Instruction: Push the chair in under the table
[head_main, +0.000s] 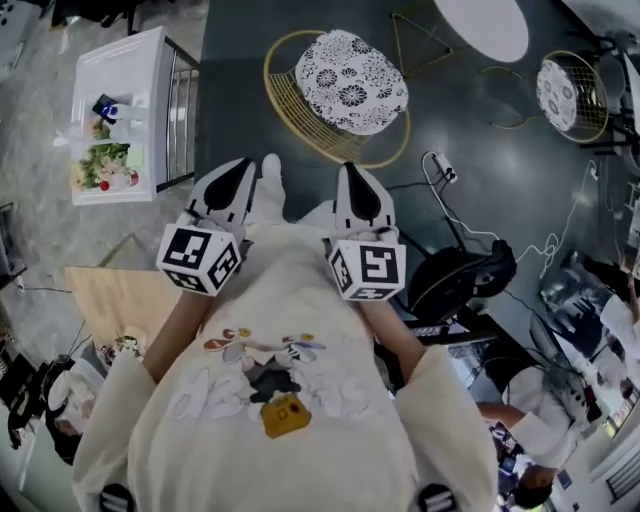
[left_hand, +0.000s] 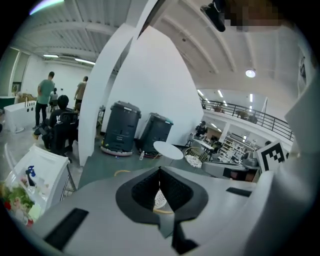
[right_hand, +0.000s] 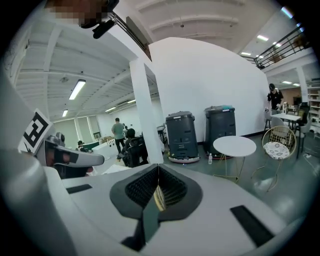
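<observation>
The chair (head_main: 350, 85) has a gold wire frame and a white flower-patterned cushion. It stands on the dark floor just ahead of both grippers, apart from the round white table (head_main: 485, 25) at the top. My left gripper (head_main: 243, 170) and right gripper (head_main: 352, 172) are held side by side, both shut and empty, a short way off the chair's near rim. In the left gripper view the shut left gripper (left_hand: 160, 171) shows a sliver of the cushion (left_hand: 159, 200) beyond it, and the table (left_hand: 168, 150) farther off. The right gripper (right_hand: 158, 168) points toward the table (right_hand: 235, 146).
A second wire chair (head_main: 570, 95) stands right of the table. A white cart (head_main: 125, 110) with bottles and greenery is at the left. Cables and a black bag (head_main: 460, 280) lie on the floor at the right. Two grey bins (right_hand: 182, 135) stand by the far wall.
</observation>
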